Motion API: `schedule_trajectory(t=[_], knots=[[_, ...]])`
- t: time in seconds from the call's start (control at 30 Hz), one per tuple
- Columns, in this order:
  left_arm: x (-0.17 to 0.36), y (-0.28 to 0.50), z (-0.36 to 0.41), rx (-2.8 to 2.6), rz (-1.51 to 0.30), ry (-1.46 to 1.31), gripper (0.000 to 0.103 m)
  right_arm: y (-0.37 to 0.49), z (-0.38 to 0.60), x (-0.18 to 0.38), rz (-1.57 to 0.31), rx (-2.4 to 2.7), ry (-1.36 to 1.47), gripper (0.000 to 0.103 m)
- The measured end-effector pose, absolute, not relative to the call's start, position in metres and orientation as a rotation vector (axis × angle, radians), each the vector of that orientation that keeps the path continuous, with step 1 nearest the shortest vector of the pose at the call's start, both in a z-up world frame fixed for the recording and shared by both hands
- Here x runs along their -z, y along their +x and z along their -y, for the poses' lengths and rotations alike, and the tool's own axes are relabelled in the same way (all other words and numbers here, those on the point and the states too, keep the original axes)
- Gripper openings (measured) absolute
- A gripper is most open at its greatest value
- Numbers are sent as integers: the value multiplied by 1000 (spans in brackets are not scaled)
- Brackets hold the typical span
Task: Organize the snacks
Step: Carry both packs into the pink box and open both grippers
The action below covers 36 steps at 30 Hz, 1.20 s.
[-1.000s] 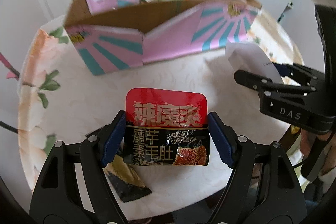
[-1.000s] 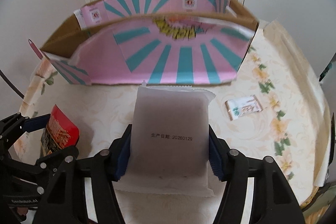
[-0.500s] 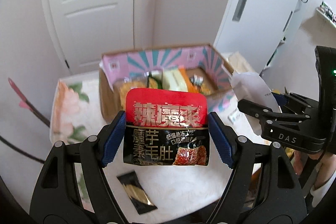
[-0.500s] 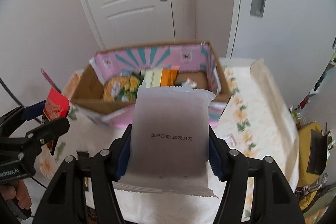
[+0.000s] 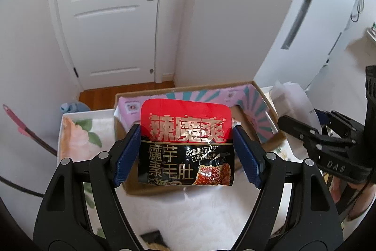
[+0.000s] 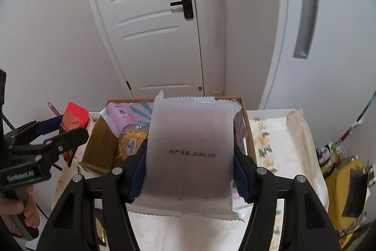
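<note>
Two gripped packets (image 5: 186, 145) (image 6: 190, 157), perhaps one box (image 6: 103, 142)

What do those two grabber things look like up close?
Both are black plastic with silver screws and ridged blue pads. The left gripper and right gripper look alike. From the side, the right one shows pale letters, DAS, and the left one has blurry white writing.

Right gripper (image 6: 189, 161) clamps white packet (image 6: 190, 152), date print facing camera. Behind it – open cardboard box (image 6: 101, 145) with snacks; left gripper (image 6: 60, 127) holds red packet (image 6: 74, 115).
</note>
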State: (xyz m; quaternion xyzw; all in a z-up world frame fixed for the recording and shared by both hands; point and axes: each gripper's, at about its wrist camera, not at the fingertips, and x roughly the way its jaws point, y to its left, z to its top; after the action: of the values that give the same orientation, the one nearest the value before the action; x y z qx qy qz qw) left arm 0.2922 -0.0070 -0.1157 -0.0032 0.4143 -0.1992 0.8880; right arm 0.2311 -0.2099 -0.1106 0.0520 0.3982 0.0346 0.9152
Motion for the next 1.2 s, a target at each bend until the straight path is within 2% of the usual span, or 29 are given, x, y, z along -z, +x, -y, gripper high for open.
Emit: schedule_trajectory(t=[0.47,0.53,0.57,0.6,1.07,1.17,1.2], knots=[[180,346,41,356,-1019,86,75,282,237,149,-908,-102,106,59],[184,347,43,352,-1019,113,85,283,239,155,-920,-101,107,59],[185,346,44,342,-1016,132,100,284,241,158,-929,-101,111,59],[185,344,46,331,-1007,154,103,285,243,159,-933,-100,113,59],[175,316,18,276,-987,140,102,299,249,193,-1038,-109,130,59],[170,312,11,262,-979,132,103,306,249,199,-1061,-105,133,60],[168,310,10,261,-979,129,103,307,249,197,-1046,-99,133,63]])
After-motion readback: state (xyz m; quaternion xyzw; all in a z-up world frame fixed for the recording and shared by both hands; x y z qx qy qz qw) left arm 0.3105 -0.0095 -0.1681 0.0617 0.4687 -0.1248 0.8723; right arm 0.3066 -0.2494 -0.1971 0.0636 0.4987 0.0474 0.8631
